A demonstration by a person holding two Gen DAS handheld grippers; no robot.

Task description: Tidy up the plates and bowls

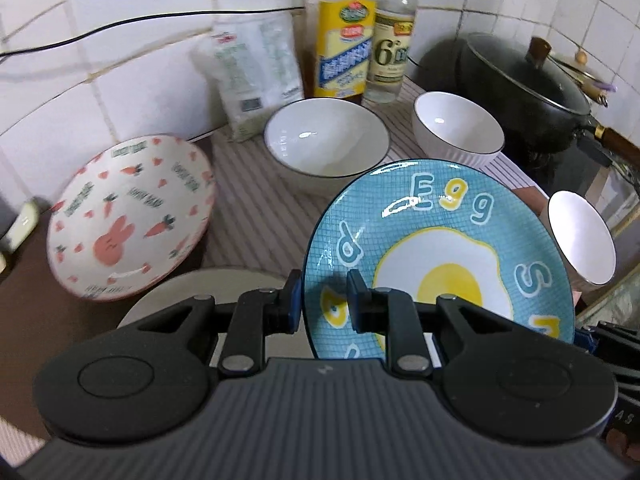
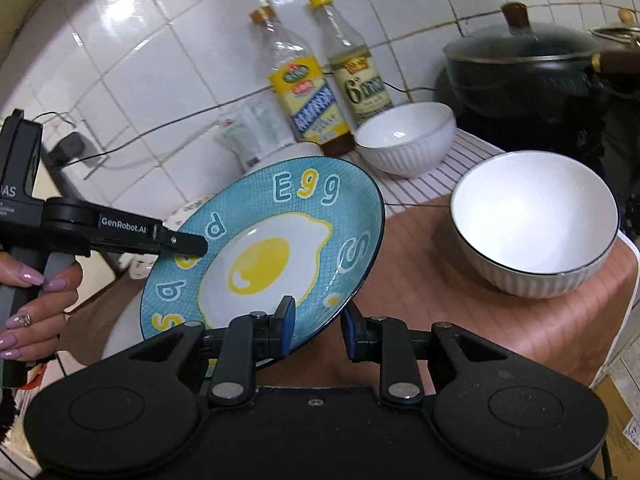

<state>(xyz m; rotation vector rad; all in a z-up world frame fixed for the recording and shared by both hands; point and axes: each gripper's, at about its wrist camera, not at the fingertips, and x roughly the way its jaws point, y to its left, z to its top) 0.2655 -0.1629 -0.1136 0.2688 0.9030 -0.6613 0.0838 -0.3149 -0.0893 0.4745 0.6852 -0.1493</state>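
Both grippers are pinching the egg plate (image 2: 280, 248) off the bench: left gripper (image 1: 324, 300) and right gripper (image 2: 318, 328) clamping opposite rims. Only the left view is showing the rabbit plate (image 1: 132, 220).

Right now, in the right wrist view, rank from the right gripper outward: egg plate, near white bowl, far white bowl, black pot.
1. egg plate, in the right gripper.
2. near white bowl, right.
3. far white bowl, beside the bottles.
4. black pot, back right.
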